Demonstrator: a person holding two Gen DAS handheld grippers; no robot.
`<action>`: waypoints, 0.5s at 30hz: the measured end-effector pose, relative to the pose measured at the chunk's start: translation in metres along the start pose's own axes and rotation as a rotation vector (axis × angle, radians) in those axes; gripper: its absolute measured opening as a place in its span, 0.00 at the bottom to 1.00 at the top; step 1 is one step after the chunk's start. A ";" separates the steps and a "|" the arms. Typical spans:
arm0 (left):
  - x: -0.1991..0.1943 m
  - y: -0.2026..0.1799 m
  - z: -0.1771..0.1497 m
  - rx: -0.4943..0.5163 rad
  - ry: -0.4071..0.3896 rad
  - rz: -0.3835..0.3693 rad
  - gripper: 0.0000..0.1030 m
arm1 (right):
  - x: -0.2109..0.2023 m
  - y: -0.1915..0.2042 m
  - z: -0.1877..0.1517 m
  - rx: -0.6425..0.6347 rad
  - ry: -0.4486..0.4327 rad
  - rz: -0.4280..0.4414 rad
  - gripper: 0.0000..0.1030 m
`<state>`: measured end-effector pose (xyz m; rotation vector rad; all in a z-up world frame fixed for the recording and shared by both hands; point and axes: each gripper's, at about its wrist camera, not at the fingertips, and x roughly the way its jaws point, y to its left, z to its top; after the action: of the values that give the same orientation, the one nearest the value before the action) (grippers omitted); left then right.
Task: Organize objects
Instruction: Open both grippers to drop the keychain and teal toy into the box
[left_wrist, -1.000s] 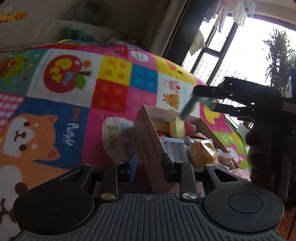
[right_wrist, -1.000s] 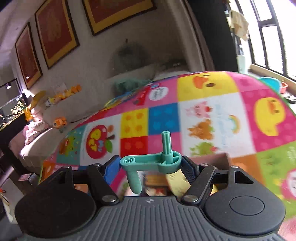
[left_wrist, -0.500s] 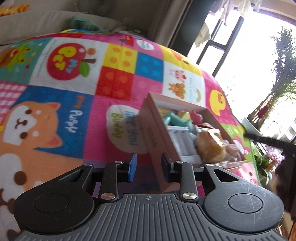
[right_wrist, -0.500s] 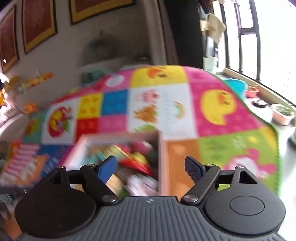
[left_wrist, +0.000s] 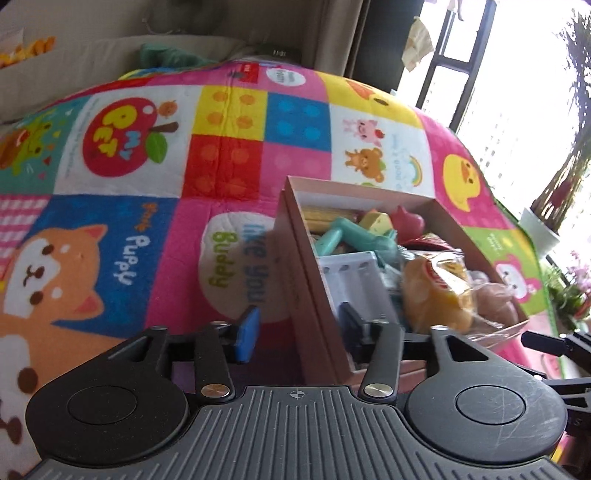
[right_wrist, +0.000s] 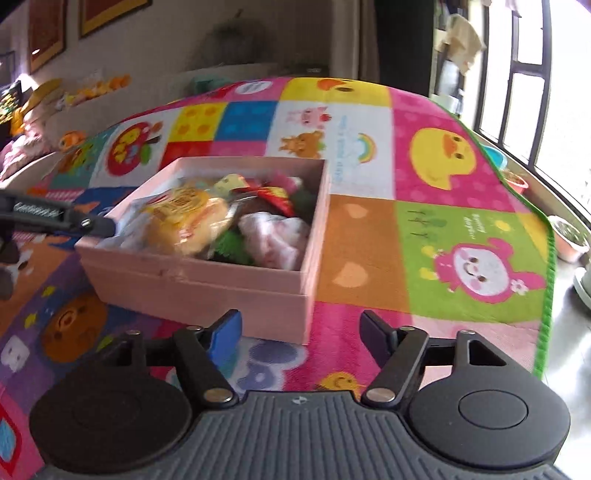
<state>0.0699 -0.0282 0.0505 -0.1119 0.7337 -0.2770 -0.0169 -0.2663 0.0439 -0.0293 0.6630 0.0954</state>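
A pink cardboard box (left_wrist: 295, 236) (right_wrist: 207, 288) stands on a colourful play mat. It holds several things: a teal plastic crank toy (left_wrist: 354, 236), a white plastic tray (left_wrist: 354, 277), a wrapped bun (left_wrist: 436, 291) (right_wrist: 188, 218), a red toy and snack packets. My left gripper (left_wrist: 299, 328) straddles the box's near left wall, with a finger on each side. It is shut on the wall. My right gripper (right_wrist: 301, 332) is open and empty, low over the mat just in front of the box's near right corner.
The play mat (right_wrist: 443, 236) covers the floor and ends at a green edge on the right. Plant pots (right_wrist: 570, 236) stand by the window beyond it. A sofa (left_wrist: 92, 55) with a green cloth and soft toys lies at the back.
My right gripper let the teal crank toy go into the box, opened wide and drew back to the box's near right corner. My left gripper stayed on the box wall.
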 end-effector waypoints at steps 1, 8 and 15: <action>0.000 0.003 0.000 -0.004 0.004 0.000 0.63 | 0.001 0.005 0.001 -0.008 -0.006 0.005 0.66; 0.001 0.052 0.006 -0.094 -0.034 0.085 0.87 | 0.018 0.049 0.020 -0.035 -0.030 0.043 0.69; 0.008 0.088 0.011 -0.176 -0.055 0.096 0.95 | 0.043 0.077 0.039 -0.069 -0.028 0.025 0.69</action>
<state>0.1014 0.0535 0.0362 -0.2495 0.7055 -0.1174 0.0331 -0.1837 0.0488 -0.0859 0.6316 0.1426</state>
